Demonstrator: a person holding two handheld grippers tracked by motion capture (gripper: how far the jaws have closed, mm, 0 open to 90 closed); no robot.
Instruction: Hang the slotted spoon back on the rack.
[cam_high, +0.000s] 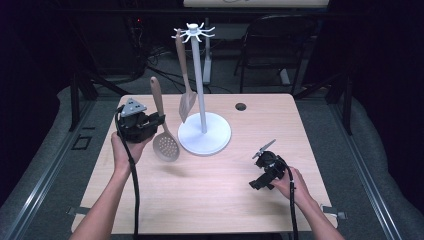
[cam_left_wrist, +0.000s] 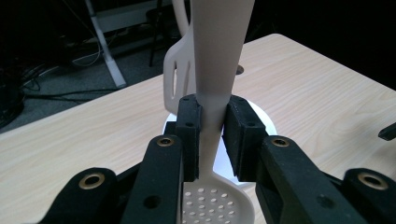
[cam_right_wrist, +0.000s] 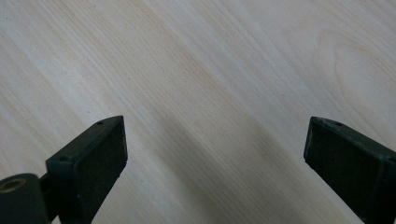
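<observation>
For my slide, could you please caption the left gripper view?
Left gripper clamps the skimmer handle before the utensil stand.

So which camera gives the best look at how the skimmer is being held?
The left gripper view: the left claw is clamped on the skimmer handle just above its perforated head. The high view shows the whole skimmer lifted, small. The right gripper view shows table.
</observation>
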